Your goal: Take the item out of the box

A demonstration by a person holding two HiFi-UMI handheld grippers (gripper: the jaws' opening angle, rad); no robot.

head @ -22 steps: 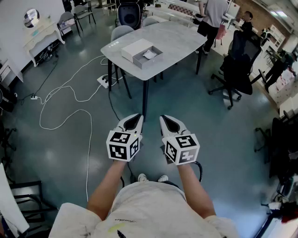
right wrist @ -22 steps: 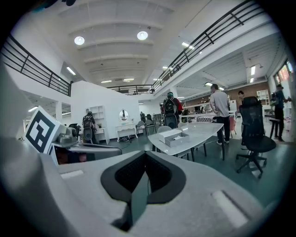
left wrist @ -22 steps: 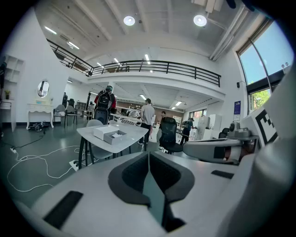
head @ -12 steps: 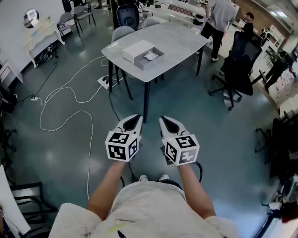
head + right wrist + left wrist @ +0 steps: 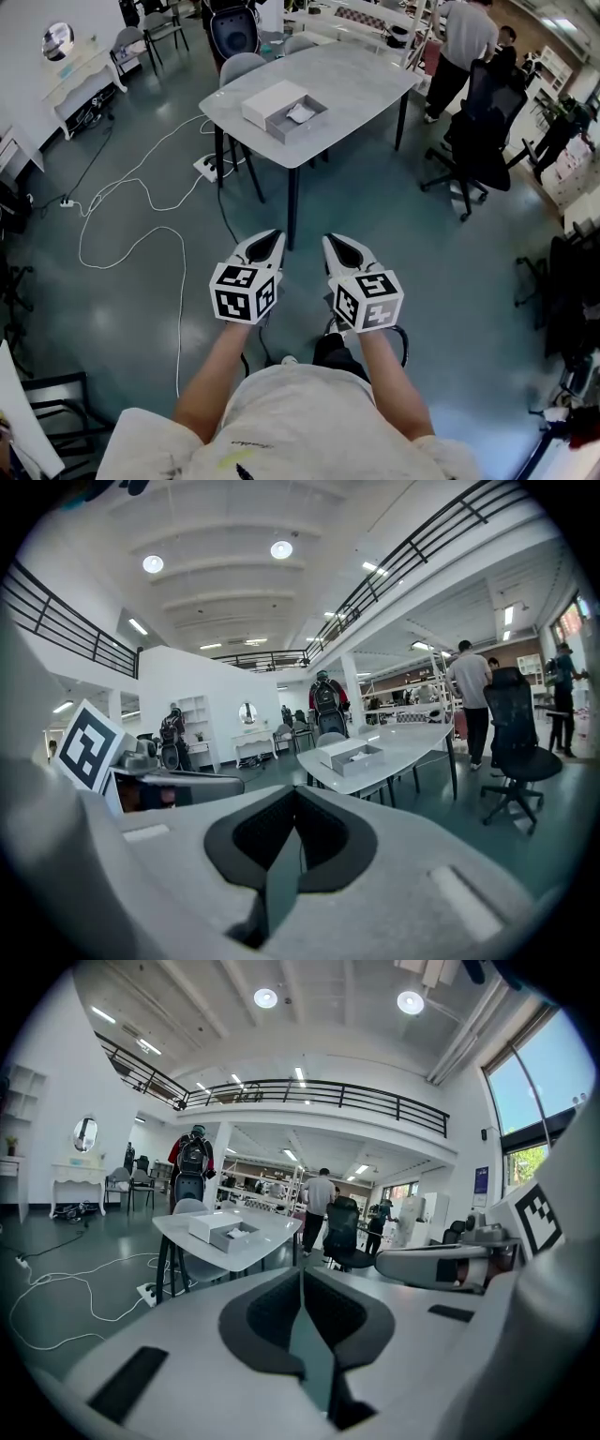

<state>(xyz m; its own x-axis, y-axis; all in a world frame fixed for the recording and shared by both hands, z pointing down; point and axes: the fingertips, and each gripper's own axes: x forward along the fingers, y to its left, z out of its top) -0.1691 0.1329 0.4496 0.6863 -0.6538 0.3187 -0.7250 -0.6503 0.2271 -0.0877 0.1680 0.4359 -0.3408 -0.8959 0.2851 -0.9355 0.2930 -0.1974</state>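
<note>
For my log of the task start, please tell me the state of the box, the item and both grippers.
box: open, on the table
item: lying inside the box
left gripper: jaws together, holding nothing
right gripper: jaws together, holding nothing

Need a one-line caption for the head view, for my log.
Left gripper and right gripper, shut and empty, held short of the table bearing the open box.
</note>
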